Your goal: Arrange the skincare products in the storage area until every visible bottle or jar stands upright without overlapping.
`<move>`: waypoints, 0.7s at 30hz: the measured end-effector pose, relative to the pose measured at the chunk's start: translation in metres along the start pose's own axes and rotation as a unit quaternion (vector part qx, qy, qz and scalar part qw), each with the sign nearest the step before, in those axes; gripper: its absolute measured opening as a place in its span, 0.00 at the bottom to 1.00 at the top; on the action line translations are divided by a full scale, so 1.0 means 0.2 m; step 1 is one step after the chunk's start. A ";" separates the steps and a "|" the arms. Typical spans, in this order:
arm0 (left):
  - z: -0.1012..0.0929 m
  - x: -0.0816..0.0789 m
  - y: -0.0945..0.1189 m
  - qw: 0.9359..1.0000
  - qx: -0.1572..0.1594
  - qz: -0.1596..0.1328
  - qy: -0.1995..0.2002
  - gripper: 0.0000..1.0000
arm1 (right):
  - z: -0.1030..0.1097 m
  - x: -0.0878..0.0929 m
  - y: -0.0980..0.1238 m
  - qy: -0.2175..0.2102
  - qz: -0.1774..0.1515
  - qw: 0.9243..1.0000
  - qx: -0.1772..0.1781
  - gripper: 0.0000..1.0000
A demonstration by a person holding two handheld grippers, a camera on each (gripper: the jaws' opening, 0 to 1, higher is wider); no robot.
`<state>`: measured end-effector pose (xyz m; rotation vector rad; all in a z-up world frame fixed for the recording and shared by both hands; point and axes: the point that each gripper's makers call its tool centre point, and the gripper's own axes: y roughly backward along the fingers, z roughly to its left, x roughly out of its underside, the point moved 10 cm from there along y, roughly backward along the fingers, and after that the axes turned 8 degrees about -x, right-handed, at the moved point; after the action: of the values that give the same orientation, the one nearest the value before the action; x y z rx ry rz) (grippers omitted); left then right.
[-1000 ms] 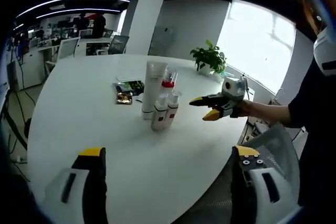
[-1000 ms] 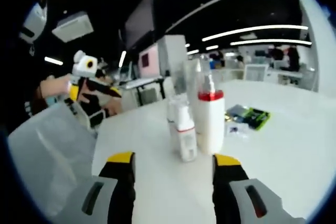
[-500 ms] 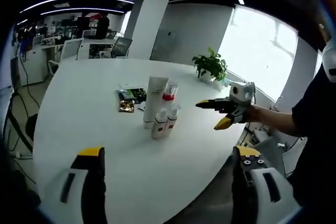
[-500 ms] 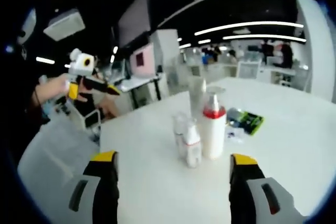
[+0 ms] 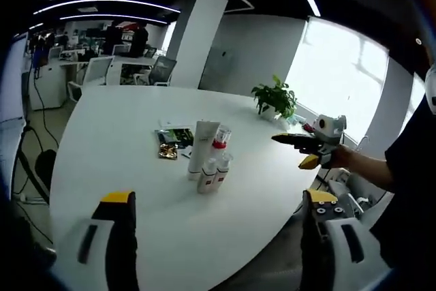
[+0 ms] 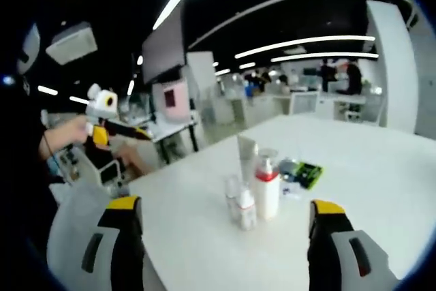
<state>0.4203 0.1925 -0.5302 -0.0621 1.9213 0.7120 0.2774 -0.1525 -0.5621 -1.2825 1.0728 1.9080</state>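
A tall white tube (image 5: pixel 202 146) (image 6: pixel 246 163), a pump bottle with a red collar (image 5: pixel 218 148) (image 6: pixel 267 189) and two small white bottles with red bands (image 5: pixel 211 172) (image 6: pixel 243 206) stand upright in a tight group on the round white table (image 5: pixel 116 155) (image 6: pixel 381 182). My left gripper (image 5: pixel 218 217) is open and well back from the group, above the near table edge; it also appears in the right gripper view (image 6: pixel 117 129) at the left, held by a hand. My right gripper (image 6: pixel 223 224) is open and away from the bottles; in the left gripper view the right gripper (image 5: pixel 305 150) hovers off the table's right edge.
Flat packets, green and gold, (image 5: pixel 172 142) (image 6: pixel 301 172) lie on the table behind the bottles. A potted plant (image 5: pixel 274 99) stands at the far edge. A mesh chair (image 5: pixel 340 199) (image 6: pixel 75 216) sits by the near edge. Desks and chairs stand beyond.
Both grippers have drawn back from the bottle group, which looks smaller in both views. The right gripper's jaws have spread wider. The bottles have not moved.
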 end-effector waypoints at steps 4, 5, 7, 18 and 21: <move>-0.02 0.00 0.02 1.000 0.002 0.013 -0.012 0.97 | 0.04 -0.03 0.03 -0.009 -0.011 1.000 0.004 0.99; -0.02 -0.01 0.03 1.000 0.002 0.012 -0.012 0.98 | 0.05 -0.04 0.04 -0.011 -0.014 1.000 0.005 0.99; 0.00 -0.03 0.04 1.000 -0.001 0.008 -0.009 0.98 | 0.07 -0.07 0.05 -0.011 -0.019 1.000 0.006 0.99; 0.01 -0.11 0.15 1.000 -0.024 -0.004 -0.013 0.99 | 0.18 -0.14 0.11 -0.020 -0.043 0.999 0.014 0.99; -0.01 -0.12 0.17 1.000 -0.027 -0.004 -0.015 0.99 | 0.19 -0.16 0.14 -0.020 -0.047 0.999 0.018 0.99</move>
<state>0.4174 0.2137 -0.4947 -0.0912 1.8725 0.7561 0.2488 -0.1346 -0.5168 -1.2486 1.0044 1.8287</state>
